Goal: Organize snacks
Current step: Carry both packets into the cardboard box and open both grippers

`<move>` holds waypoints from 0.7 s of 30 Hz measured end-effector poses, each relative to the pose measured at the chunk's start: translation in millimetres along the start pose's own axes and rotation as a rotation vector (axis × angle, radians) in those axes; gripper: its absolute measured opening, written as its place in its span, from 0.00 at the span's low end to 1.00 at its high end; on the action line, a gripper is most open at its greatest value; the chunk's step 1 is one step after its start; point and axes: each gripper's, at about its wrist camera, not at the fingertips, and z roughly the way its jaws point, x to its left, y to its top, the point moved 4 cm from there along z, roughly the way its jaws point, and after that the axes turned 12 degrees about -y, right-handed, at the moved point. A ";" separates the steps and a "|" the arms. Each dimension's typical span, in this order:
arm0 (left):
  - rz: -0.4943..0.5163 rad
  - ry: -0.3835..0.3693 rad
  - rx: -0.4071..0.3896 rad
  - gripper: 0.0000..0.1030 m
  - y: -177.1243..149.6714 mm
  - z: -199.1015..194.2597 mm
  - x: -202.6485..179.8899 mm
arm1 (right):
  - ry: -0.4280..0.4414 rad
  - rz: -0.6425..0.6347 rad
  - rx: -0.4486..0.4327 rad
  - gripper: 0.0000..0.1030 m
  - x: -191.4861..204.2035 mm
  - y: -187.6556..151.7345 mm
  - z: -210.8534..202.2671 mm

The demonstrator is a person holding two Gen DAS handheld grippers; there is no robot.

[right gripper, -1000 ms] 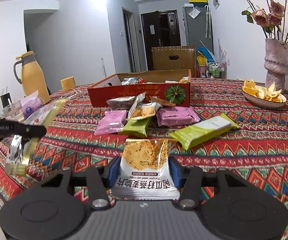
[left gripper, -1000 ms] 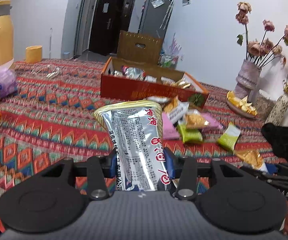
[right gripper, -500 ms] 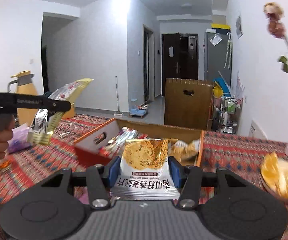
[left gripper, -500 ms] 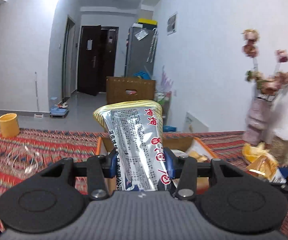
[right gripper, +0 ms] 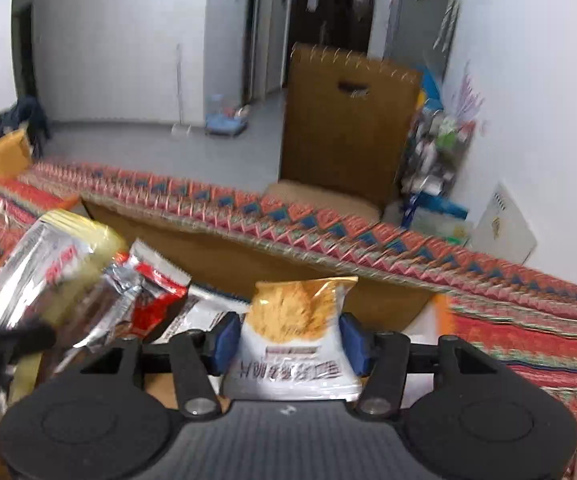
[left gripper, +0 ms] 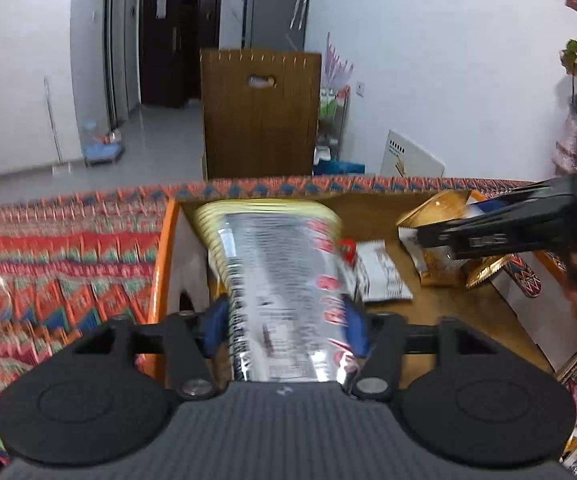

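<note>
Both views are blurred by motion, so the printed text on the packets cannot be read well, and the near wall of the open cardboard box (left gripper: 372, 208) is hidden behind the gripper bodies. The left gripper (left gripper: 286, 320) has its blue pads closed narrow on one long silver foil snack packet with a yellow top edge and red characters (left gripper: 276, 280), which stands up over the left part of the box. The right gripper (right gripper: 286, 338) pinches one white snack packet with a golden picture on its upper half (right gripper: 294, 340), held above the right part of the box. In the left wrist view, the right gripper comes in from the right edge and its packet is half covered by its fingers. Inside the box I count at least two loose packets: one white packet (left gripper: 380, 276) and one red and silver packet (right gripper: 148, 292), partly hidden. The box stands on a red patterned tablecloth (left gripper: 60, 248).
</note>
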 end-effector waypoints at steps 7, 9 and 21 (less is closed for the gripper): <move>-0.048 -0.029 -0.041 0.72 2.7 -18.0 18.0 | 0.055 0.023 -0.018 0.61 4.6 -0.4 0.1; -0.051 -0.012 -0.061 0.72 9.1 -25.6 16.6 | 0.058 0.036 -0.043 0.62 -3.0 -1.8 -16.5; -0.012 0.008 -0.141 0.82 15.4 -132.2 -26.2 | 0.032 0.065 -0.159 0.78 -57.2 -23.9 -148.6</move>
